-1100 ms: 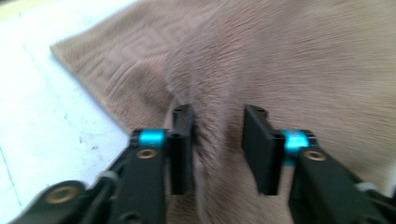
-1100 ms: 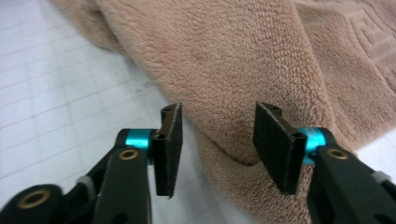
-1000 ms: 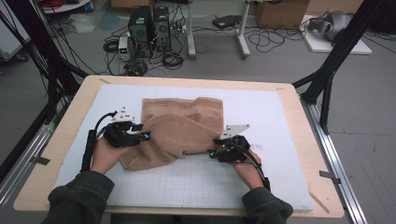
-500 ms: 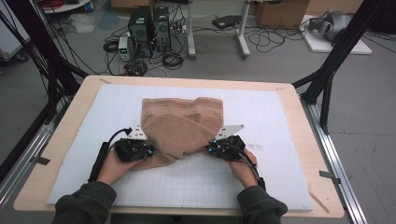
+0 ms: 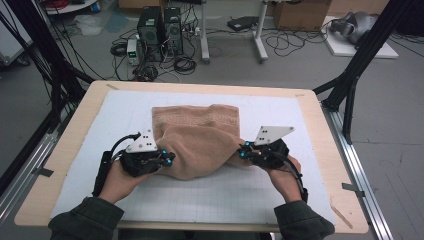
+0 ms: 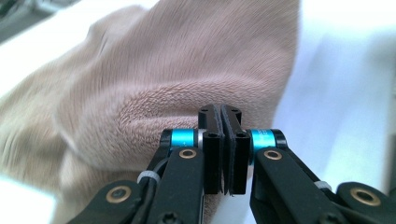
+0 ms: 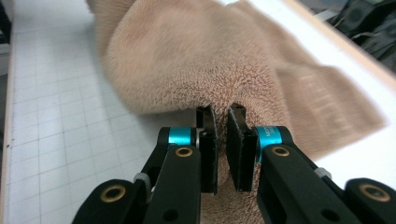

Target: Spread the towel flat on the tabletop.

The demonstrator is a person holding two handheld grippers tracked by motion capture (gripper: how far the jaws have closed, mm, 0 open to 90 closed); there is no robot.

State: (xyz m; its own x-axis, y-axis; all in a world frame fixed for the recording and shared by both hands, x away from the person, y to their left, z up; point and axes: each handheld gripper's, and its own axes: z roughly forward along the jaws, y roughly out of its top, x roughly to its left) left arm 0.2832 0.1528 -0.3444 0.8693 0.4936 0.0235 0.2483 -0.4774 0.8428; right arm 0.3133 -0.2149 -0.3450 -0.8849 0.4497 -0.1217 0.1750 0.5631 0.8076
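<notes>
The tan terry towel [image 5: 197, 137] is seen in the middle of the white gridded mat [image 5: 210, 192] that covers the wooden surface [image 5: 70, 145]. Its long axis is laid across the surface from left to right, and its far edge, marked by a woven band, is pointed toward the far side of the surface and rests flat on the mat. Its near part is raised off the mat and hangs in a rounded sag between two held corners.

At the left, the near left corner of the towel is pinched by the left claw [image 5: 170, 159]. In the left gripper view the left claw [image 6: 223, 128] is seen closed almost pad to pad, with a thin fold of cloth [image 6: 154, 100] caught at its tips; the jaws have just been closing onto that fold. The towel is stretched away from the tips, up and to the left of that view.

At the right, the near right corner is gripped by the right claw [image 5: 242, 152]. In the right gripper view the right claw [image 7: 220, 121] is seen with a narrow gap between its pads, and the gap is packed with bunched terry cloth [image 7: 196, 60]; these jaws too have just been closing on the cloth. In the high view both claws are pointed inward at one another, well apart, with the towel spanning the space between them.
</notes>
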